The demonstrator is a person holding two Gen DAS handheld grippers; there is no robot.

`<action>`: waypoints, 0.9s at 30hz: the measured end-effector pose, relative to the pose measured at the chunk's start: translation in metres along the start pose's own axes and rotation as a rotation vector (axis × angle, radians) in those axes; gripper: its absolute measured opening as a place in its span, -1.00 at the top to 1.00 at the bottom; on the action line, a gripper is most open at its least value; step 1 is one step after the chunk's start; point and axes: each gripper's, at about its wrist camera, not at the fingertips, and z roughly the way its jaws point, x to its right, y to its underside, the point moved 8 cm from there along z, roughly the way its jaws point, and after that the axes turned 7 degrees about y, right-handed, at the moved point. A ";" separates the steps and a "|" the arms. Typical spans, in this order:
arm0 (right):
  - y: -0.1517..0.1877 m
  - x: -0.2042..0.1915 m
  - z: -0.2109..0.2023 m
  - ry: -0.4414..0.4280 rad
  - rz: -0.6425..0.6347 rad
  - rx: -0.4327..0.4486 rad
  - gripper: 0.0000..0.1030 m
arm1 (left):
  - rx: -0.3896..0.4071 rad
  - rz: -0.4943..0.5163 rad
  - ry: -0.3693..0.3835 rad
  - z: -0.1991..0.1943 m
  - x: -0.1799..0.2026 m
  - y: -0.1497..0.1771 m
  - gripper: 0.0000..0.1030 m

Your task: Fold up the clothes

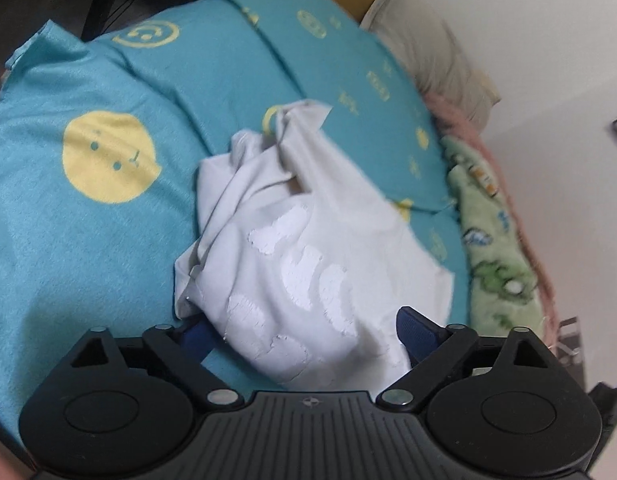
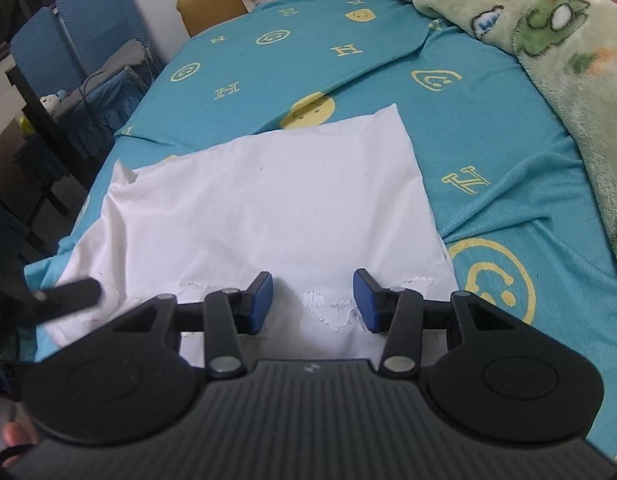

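Shirt point(image 2: 268, 208), white tee w/ cracked white print, lies on teal bedsheet point(image 2: 508, 128); far part flat and smooth in right view, near part bunched and draped up in left view. Thin, light, limp knit: will sag, drag and crease, no stiffness to hold a fold. Print patch likely tackier, stiffer. Best hold = hem edge or corner, pinch through both layers. Left gripper point(image 1: 304, 332) spread wide, cloth heaped between the fingers; blurred, so can't tell if anything is actually pinched. Right gripper point(image 2: 312, 300) about half open, blue pads over the print, holding nothing. Green fleece blanket point(image 2: 548, 32) at bed's far side.
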 end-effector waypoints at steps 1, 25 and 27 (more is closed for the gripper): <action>0.000 0.000 0.000 0.002 -0.001 0.000 0.10 | 0.016 0.001 0.022 -0.003 0.002 -0.002 -0.74; 0.038 -0.033 -0.038 -0.543 0.517 -0.284 -0.62 | 0.045 -0.105 0.029 0.009 -0.022 -0.005 0.52; 0.043 -0.036 -0.026 -0.565 0.581 -0.324 -0.62 | 0.056 -0.111 0.040 0.008 -0.020 -0.006 0.53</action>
